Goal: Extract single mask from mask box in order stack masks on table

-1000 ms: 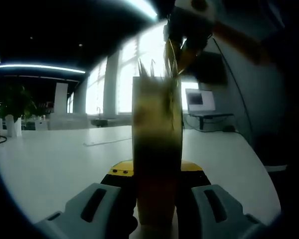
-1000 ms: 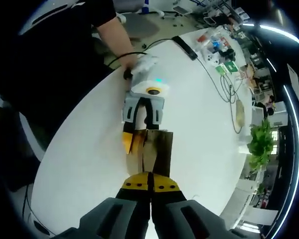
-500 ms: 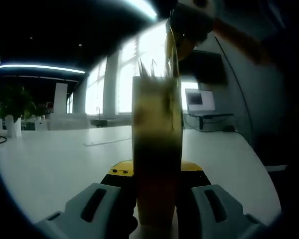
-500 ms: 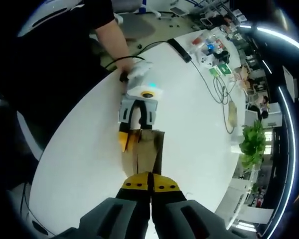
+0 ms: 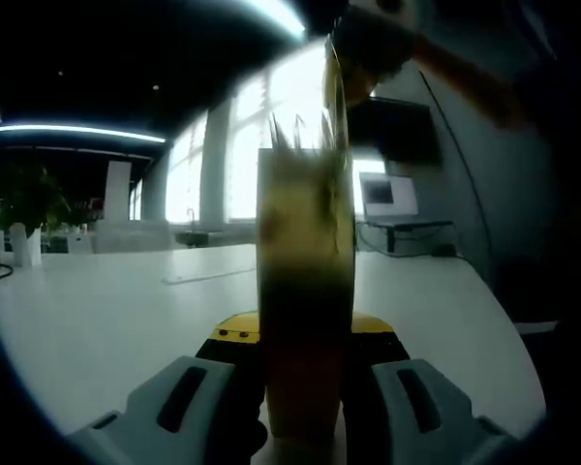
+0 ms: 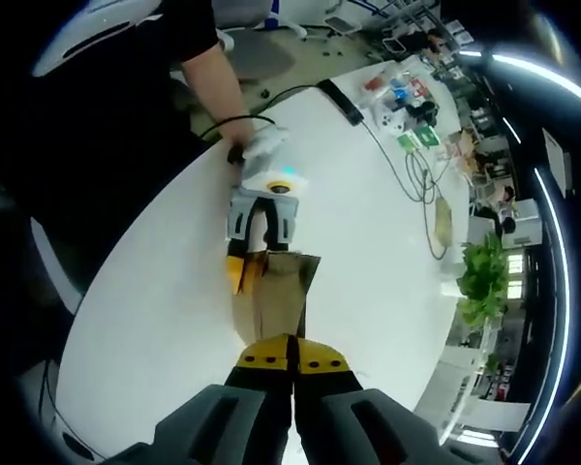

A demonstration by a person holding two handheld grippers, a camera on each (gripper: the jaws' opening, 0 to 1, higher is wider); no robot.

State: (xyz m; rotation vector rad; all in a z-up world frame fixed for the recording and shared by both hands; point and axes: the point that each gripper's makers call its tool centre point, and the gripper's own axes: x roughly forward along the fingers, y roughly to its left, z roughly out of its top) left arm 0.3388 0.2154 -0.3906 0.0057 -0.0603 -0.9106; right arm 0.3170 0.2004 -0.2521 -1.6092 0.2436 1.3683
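Yellow-tipped jaws of our right gripper point(image 6: 291, 360) meet on a thin mask point(image 6: 271, 310), drawn above the brown mask box point(image 5: 305, 320). Our left gripper point(image 5: 305, 387) clamps that upright cardboard box (its print too blurred to read) on the smooth white table point(image 6: 155, 291).

The mask box point(image 6: 274, 295) looks like matt brown cardboard; the table point(image 6: 368, 232) is smooth, white, faintly glossy.
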